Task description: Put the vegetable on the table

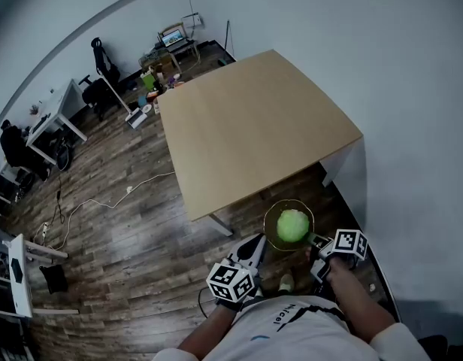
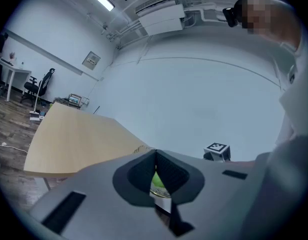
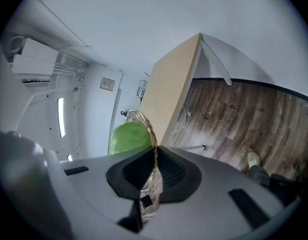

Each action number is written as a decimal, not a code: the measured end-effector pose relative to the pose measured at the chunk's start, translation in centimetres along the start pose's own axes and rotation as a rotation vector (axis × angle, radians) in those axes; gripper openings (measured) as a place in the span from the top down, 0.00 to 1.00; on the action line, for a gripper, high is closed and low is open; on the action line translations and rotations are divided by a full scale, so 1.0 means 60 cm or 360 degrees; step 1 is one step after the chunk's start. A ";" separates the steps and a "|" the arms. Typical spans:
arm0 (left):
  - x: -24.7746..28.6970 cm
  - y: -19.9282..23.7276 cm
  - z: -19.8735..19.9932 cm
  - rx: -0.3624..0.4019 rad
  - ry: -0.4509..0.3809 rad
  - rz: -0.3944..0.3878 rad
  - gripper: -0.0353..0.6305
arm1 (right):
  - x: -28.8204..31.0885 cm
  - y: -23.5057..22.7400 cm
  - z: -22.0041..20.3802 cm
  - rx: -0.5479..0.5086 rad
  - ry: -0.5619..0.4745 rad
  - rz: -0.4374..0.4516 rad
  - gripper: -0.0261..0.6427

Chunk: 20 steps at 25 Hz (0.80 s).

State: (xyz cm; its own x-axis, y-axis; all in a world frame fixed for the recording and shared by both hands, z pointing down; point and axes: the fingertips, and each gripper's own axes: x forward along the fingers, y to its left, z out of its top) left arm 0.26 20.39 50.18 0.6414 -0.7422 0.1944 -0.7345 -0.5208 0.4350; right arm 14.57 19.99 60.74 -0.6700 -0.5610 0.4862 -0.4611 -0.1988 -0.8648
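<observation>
1. Vegetable [image 1: 292, 226] is a round, light-green ball sitting in a clear glass bowl [image 1: 267, 218]. The whole thing is up in the air just off the near edge of the table [image 1: 246, 126], over the wood floor [image 1: 126, 224].
2. Right claw [image 1: 314, 240] is clamped onto the bowl's rim on the person's side. In the right gripper view the glass edge [image 3: 144, 121] runs straight down between the pads, with the green ball [image 3: 128, 138] bulging to the left of it.
3. Left claw [image 1: 255, 245] sits just beside the bowl's left side. In its own view the tips are pinched together [image 2: 155, 156] with nothing gripped, and a sliver of green [image 2: 156, 180] shows through the slit below.
4. Table top is a bare, pale wood slab.
</observation>
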 end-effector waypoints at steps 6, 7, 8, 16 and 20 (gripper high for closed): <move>0.017 -0.009 0.004 0.0013 -0.0011 0.0019 0.93 | -0.005 -0.008 0.021 0.0007 -0.0004 0.0000 0.91; 0.018 -0.012 0.007 0.0017 -0.0013 0.0023 0.93 | -0.007 -0.006 0.025 0.0007 -0.0003 0.0003 0.91; 0.020 -0.014 0.010 0.0020 -0.0014 0.0028 0.93 | -0.008 -0.004 0.029 0.0006 -0.0002 0.0008 0.91; 0.042 -0.021 0.017 0.0051 -0.0031 0.0077 0.93 | -0.002 -0.005 0.060 0.0000 0.0024 0.0029 0.91; 0.055 -0.018 0.024 0.0059 -0.0037 0.0088 0.93 | 0.006 -0.008 0.074 0.0006 0.0037 0.0030 0.91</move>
State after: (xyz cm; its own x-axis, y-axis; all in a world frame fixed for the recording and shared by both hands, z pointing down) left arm 2.88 17.89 49.06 0.5946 -0.7796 0.1966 -0.7767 -0.4936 0.3912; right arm 17.15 16.30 60.79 -0.6917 -0.5460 0.4727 -0.4461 -0.1918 -0.8742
